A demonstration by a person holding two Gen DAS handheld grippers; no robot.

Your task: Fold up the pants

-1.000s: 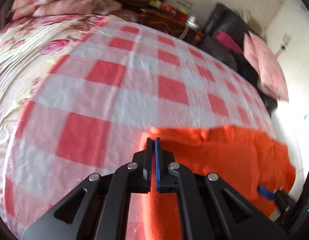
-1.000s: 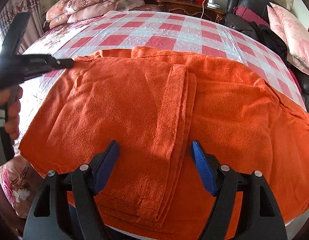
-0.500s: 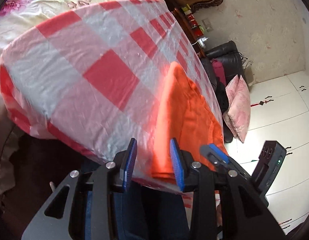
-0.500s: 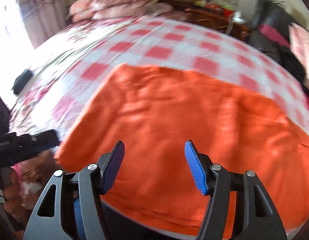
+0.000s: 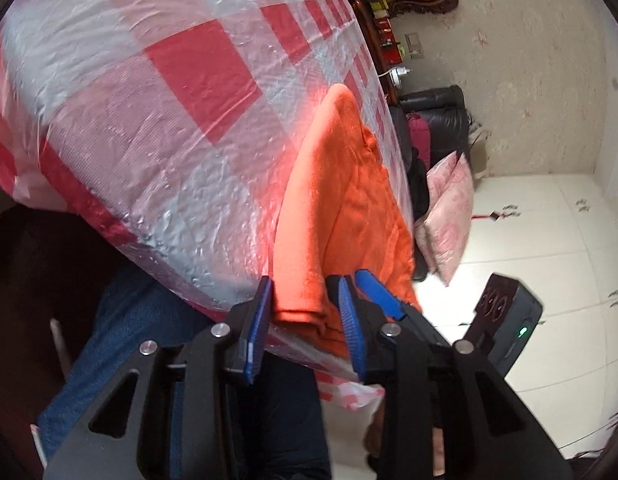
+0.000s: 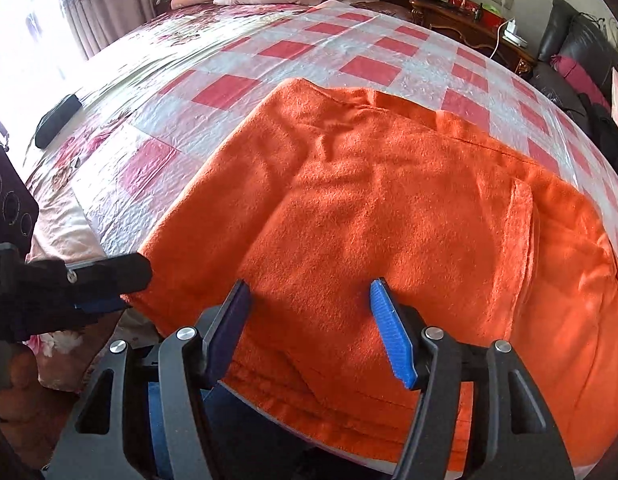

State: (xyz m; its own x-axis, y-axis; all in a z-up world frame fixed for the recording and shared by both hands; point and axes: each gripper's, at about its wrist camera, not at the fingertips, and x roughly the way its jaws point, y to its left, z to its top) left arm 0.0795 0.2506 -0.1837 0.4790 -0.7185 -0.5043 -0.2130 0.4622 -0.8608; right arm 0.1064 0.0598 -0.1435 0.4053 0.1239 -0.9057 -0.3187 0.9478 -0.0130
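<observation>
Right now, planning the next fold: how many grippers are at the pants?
2. Left gripper, jaws closing around the pants' left corner; right gripper open over their near edge.

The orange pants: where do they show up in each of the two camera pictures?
Left wrist view: the orange pants run up the middle, seen edge-on, their near corner between the left gripper jaws, which are closing.
Right wrist view: they fill the centre and right.
Shared landmark: the red-checked sheet.

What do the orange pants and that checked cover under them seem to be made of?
The orange pants look like soft fleece or terry: matte, with a fuzzy nap. The checked cover looks like thin plastic sheeting: it shines and shows fine crinkles, though coated cloth is possible.
</observation>
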